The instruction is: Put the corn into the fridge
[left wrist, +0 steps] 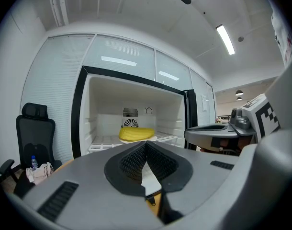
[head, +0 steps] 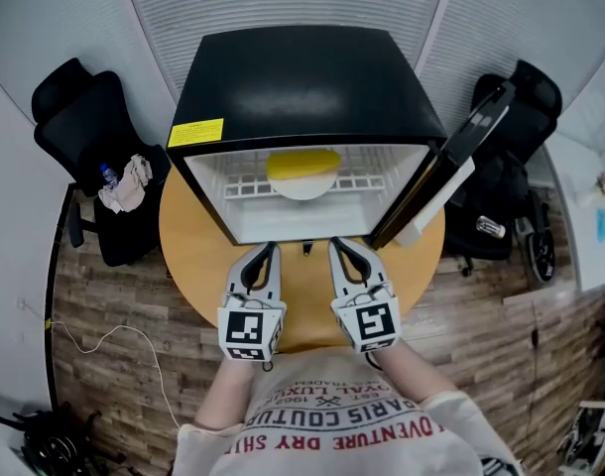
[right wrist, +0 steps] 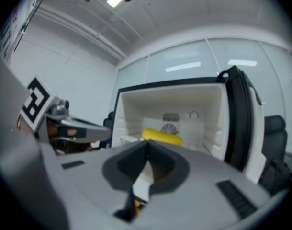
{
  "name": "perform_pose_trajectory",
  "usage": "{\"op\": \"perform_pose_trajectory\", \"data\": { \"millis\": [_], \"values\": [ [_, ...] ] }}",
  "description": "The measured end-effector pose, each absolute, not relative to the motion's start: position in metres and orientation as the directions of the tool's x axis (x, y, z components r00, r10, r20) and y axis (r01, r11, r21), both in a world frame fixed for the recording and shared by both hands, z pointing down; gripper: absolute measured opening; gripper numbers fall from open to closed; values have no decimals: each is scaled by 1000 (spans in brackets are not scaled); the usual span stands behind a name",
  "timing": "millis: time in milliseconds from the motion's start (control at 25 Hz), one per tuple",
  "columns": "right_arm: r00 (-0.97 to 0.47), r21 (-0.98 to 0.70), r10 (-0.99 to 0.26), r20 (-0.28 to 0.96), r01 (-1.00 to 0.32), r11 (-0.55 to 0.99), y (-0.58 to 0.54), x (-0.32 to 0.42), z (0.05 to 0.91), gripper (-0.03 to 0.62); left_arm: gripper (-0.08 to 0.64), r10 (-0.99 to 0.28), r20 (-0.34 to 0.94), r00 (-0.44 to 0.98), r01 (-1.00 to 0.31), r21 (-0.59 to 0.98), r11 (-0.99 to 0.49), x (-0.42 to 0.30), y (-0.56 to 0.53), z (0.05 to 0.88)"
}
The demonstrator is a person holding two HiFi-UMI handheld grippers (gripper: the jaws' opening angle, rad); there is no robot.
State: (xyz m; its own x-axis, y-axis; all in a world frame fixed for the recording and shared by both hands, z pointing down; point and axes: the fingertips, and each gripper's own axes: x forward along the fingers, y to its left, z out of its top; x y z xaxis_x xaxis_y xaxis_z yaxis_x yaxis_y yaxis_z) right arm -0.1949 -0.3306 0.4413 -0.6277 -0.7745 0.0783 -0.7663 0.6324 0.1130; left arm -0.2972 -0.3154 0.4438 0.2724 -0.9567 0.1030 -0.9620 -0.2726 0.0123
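The yellow corn (head: 302,164) lies on a white plate (head: 304,187) on the wire shelf inside the open black mini fridge (head: 305,87). It also shows at the fridge's back as the corn (left wrist: 136,134) and the corn (right wrist: 162,137). My left gripper (head: 266,255) and right gripper (head: 339,249) rest side by side on the round wooden table (head: 188,241), just in front of the fridge opening. Both are shut with nothing between their jaws, which meet at the tips.
The fridge door (head: 451,157) stands swung open to the right. A black chair (head: 94,157) with a bottle and cloth is at the left, another black chair (head: 511,206) at the right. A small dark object (head: 308,249) lies on the table between the grippers.
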Motion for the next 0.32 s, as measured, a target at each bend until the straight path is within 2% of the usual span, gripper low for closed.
{"op": "perform_pose_trajectory", "data": {
  "millis": [320],
  "values": [
    [-627, 101, -774, 86, -768, 633, -329, -199, 444, 29, 34, -954, 105, 279, -960, 29, -278, -298, -316, 444]
  ]
}}
